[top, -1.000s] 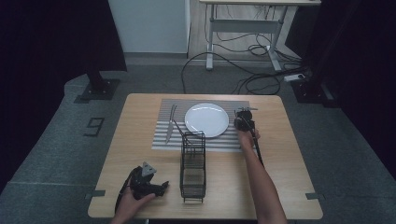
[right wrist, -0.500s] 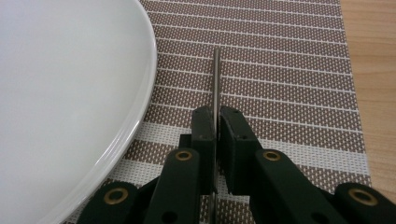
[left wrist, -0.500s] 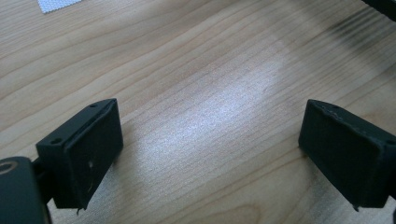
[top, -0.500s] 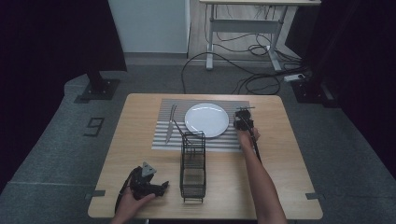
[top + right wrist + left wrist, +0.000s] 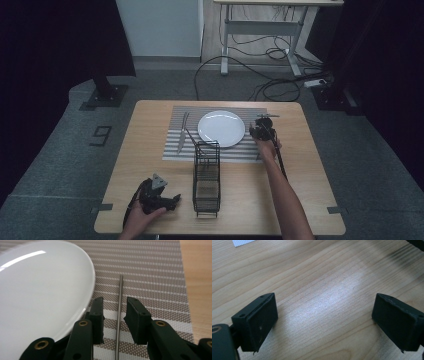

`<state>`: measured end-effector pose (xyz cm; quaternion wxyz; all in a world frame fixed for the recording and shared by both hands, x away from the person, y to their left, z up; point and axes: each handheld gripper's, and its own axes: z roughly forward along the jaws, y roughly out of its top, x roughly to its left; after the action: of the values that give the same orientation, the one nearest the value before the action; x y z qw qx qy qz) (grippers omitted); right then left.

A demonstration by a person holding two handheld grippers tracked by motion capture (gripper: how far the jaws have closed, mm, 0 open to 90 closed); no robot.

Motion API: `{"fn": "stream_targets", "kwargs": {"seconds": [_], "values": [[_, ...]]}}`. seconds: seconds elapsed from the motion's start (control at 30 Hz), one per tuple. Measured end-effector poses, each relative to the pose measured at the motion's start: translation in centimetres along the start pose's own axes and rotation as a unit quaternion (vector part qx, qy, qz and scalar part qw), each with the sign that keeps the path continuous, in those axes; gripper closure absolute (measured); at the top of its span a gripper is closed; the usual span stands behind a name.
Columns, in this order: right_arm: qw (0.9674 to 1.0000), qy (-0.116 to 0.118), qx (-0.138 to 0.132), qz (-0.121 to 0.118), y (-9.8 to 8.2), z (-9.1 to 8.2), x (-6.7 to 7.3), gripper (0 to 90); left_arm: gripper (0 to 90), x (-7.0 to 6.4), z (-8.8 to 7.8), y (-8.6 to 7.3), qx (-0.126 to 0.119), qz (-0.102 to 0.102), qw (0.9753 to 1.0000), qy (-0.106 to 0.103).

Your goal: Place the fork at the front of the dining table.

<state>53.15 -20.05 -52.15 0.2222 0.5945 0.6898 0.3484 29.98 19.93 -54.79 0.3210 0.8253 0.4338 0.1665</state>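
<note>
- The left gripper [image 5: 167, 201] rests on the near left of the wooden surface [image 5: 310, 190], jaws wide apart with bare wood between them.
- A black wire caddy [image 5: 207, 177] stands at the near middle.
- The right gripper [image 5: 114, 315] has just been opening; its jaws straddle a thin metal utensil handle [image 5: 120, 305] without pressing it.
- That handle lies flat on the striped placemat [image 5: 150, 270], just right of the white plate [image 5: 42, 297].
- It looks light, stiff and slippery; pinching mid-handle seems best.
</note>
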Motion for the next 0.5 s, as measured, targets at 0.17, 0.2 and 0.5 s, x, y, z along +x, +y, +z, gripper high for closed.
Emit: {"fn": "stream_targets", "kwargs": {"seconds": [0.17,0.2,0.5], "values": [[0.9998,0.005,-0.015,-0.010,-0.5,-2.5,-0.1,66.2,6.3,0.0,0.0,0.0,0.000,0.000,1.0000,0.000],[0.9998,0.005,-0.015,-0.013,-0.8,-2.9,-0.2,66.3,6.3,0.0,0.0,0.0,0.000,0.000,1.0000,0.000],[0.9997,0.013,-0.011,-0.018,-4.2,-6.3,-1.4,68.1,6.5,0.0,0.0,0.0,0.000,0.000,1.0000,0.001]]}}
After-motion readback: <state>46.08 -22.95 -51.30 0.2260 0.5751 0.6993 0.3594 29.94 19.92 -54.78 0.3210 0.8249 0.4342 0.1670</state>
